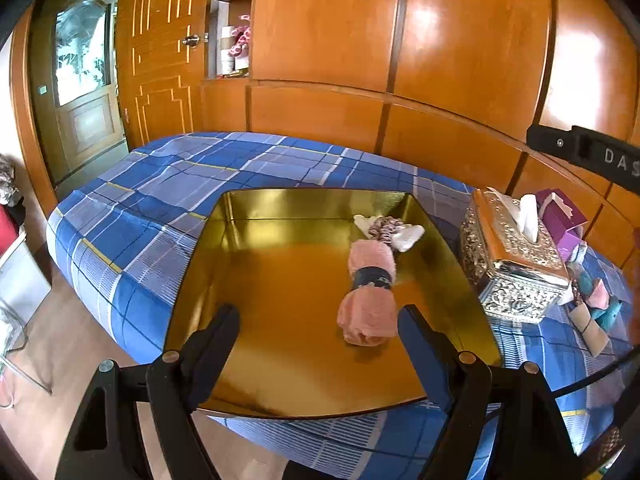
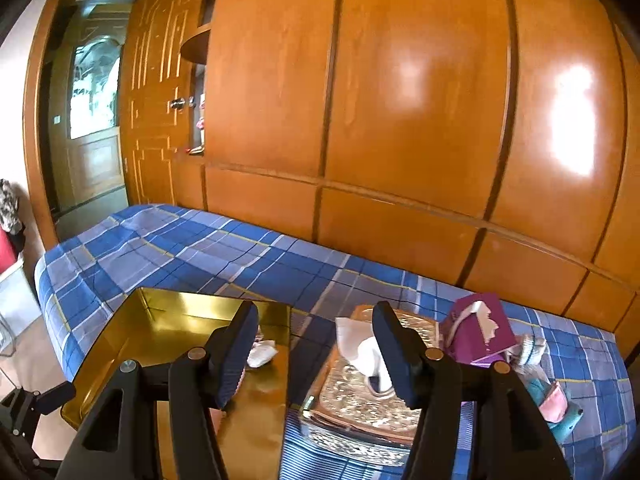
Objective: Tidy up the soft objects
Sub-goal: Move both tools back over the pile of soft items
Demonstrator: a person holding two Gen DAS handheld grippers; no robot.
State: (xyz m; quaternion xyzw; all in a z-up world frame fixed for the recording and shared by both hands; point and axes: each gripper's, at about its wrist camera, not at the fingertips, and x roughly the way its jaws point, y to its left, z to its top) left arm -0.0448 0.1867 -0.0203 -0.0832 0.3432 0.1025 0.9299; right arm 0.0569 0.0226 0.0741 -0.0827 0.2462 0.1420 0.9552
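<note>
A gold tray [image 1: 280, 280] lies on the blue plaid bed [image 1: 160, 184]. In it lie a pink rolled cloth with a dark band [image 1: 370, 292] and, behind that, a scrunchie on a white cloth [image 1: 390, 229]. My left gripper [image 1: 318, 340] hovers over the tray's near half, open, with the pink roll just inside its right finger and untouched. My right gripper [image 2: 316, 336] is open and holds nothing, raised above the gap between the tray [image 2: 172, 320] and a tissue box [image 2: 360, 396]. Small teal and pink soft items [image 2: 552, 396] and a striped roll [image 2: 530, 348] lie on the bed at the right.
An ornate silver tissue box [image 1: 516, 264] stands right of the tray, with a purple box [image 1: 560, 220] behind it. Wooden wardrobe panels [image 1: 440, 60] run along the far side of the bed. A door [image 1: 84, 80] and bare floor [image 1: 60, 352] are at the left.
</note>
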